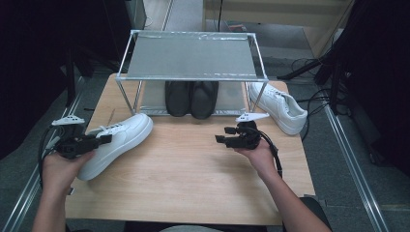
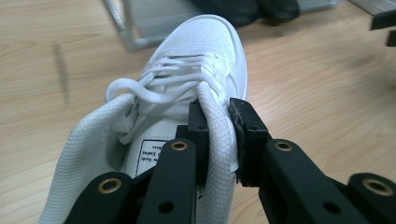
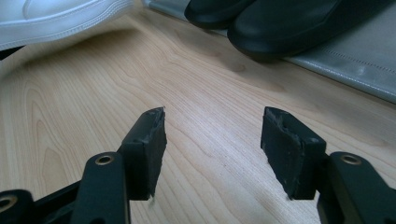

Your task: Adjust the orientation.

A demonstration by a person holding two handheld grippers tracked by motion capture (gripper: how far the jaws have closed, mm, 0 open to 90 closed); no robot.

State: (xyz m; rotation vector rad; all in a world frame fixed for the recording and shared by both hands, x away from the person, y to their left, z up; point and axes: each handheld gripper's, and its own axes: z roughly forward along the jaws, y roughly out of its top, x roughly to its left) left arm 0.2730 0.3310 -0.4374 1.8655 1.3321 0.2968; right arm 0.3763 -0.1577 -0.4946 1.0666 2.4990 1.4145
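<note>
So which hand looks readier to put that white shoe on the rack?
The left. Its claw is already clamped on the collar of the white shoe, whose toe points toward the rack. The right claw is open with nothing between its jaws, hovering over bare table.

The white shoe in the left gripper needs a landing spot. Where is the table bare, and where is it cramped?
Bare wood spans the table middle and near edge, between the held white shoe and the right gripper. The rack's top shelf is bare too. The lower shelf is crowded by the black shoes; the second white shoe takes the far right corner.
</note>
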